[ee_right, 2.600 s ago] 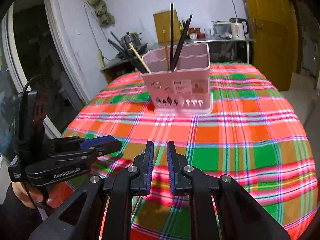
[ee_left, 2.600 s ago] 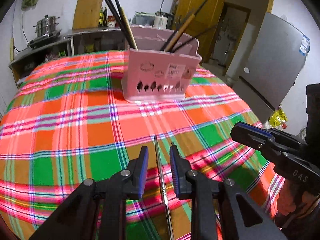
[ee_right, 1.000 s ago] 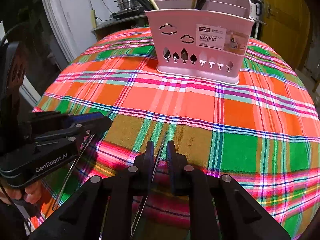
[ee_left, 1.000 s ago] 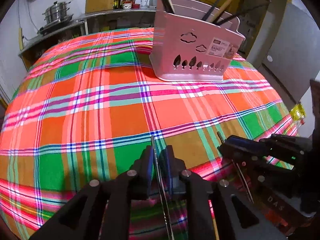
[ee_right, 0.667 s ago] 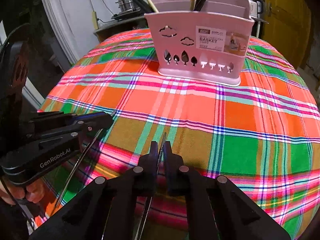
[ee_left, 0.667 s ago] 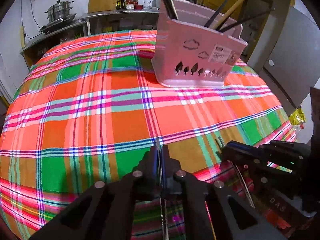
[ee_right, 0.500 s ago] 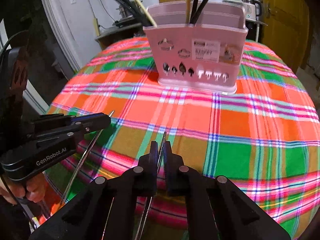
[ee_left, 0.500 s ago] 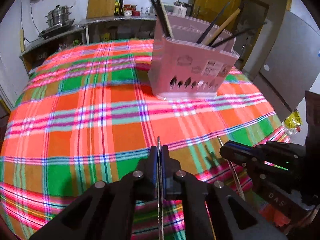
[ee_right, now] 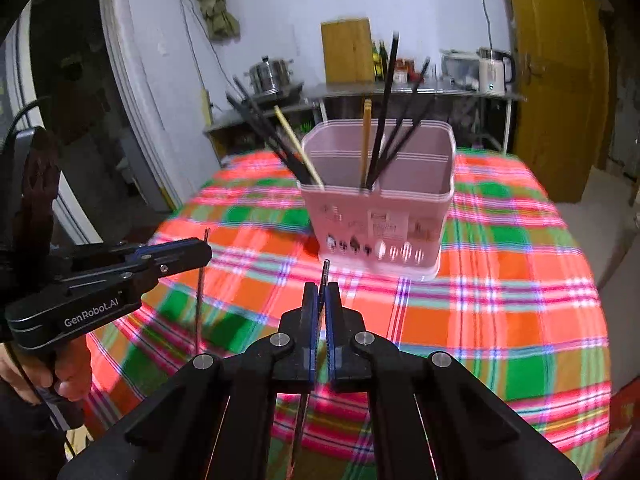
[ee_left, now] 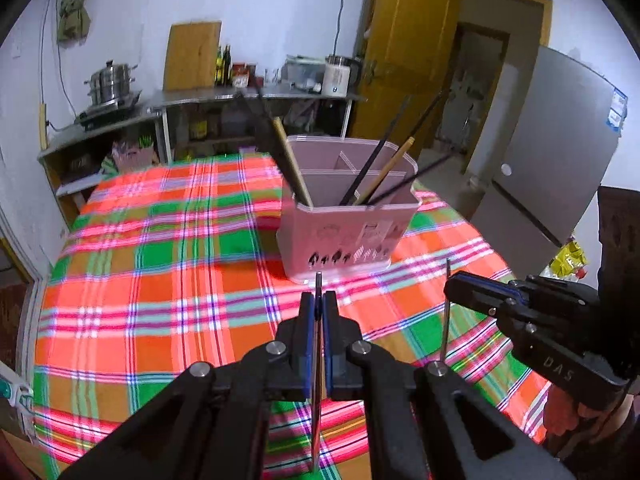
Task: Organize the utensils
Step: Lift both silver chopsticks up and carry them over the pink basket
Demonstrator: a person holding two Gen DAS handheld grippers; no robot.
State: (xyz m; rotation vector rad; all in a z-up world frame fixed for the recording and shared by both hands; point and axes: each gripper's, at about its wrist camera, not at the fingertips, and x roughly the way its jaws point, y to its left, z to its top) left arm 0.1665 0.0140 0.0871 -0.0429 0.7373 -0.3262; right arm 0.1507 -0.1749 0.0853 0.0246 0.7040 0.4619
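Left wrist view: the left gripper [ee_left: 319, 312] pinches a thin metal chopstick [ee_left: 318, 284], jaws pressed on it; the pink basket [ee_left: 340, 236] stands just ahead of the jaws.

Right wrist view: the right gripper [ee_right: 320, 308], its jaws just closing, pinches a second chopstick [ee_right: 324, 274]. Step in hand seems carrying; next, tip both into a basket compartment.

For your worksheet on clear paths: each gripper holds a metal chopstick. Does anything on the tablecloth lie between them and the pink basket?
Nothing visible does. Only bare plaid tablecloth separates the left gripper, the right gripper and the pink basket.
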